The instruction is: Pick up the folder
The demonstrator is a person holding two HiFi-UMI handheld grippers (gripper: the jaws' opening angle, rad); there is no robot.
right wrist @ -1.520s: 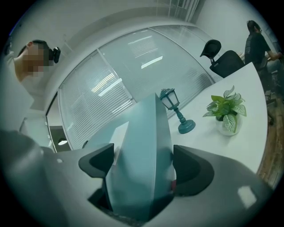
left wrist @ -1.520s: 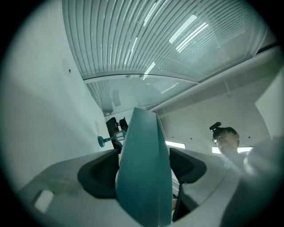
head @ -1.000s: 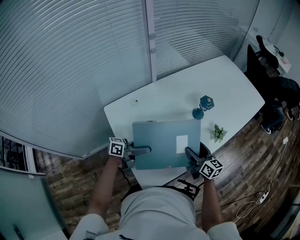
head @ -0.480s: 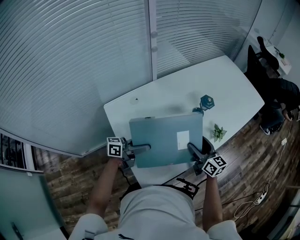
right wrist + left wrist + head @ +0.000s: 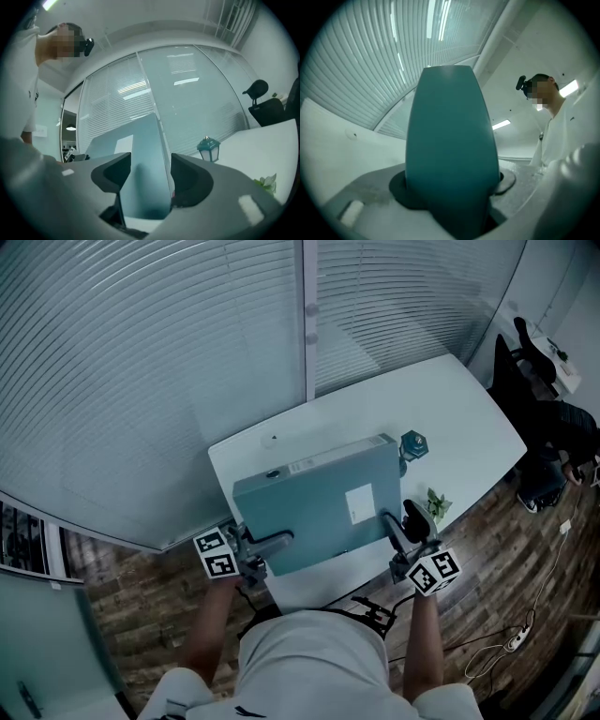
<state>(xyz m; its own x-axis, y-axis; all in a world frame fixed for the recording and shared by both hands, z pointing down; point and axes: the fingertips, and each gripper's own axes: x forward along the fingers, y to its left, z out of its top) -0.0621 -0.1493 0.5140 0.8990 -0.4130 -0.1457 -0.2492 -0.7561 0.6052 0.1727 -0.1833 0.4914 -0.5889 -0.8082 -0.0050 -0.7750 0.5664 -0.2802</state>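
Note:
A thick teal folder [image 5: 314, 498] with a white label [image 5: 359, 504] is held up off the white table [image 5: 459, 404], slightly tilted. My left gripper [image 5: 277, 540] grips its left edge and my right gripper [image 5: 395, 524] its right edge. Both sets of jaws have just been closing with the folder between them, and they now press on it. In the left gripper view the folder [image 5: 450, 140] fills the gap between the jaws. In the right gripper view the folder's edge [image 5: 145, 173] stands between the dark pads [image 5: 112, 172].
A small teal lantern [image 5: 413, 444] stands on the table just past the folder's far right corner, with a small green plant [image 5: 434, 505] near the table's right edge. Glass walls with blinds [image 5: 141, 362] run behind the table. A dark office chair [image 5: 525, 334] stands at the far right.
The folder lay flat on the table a second ago and has risen clear of it with both grippers. It now tilts and covers more of the table, and the left gripper's cube has rolled.

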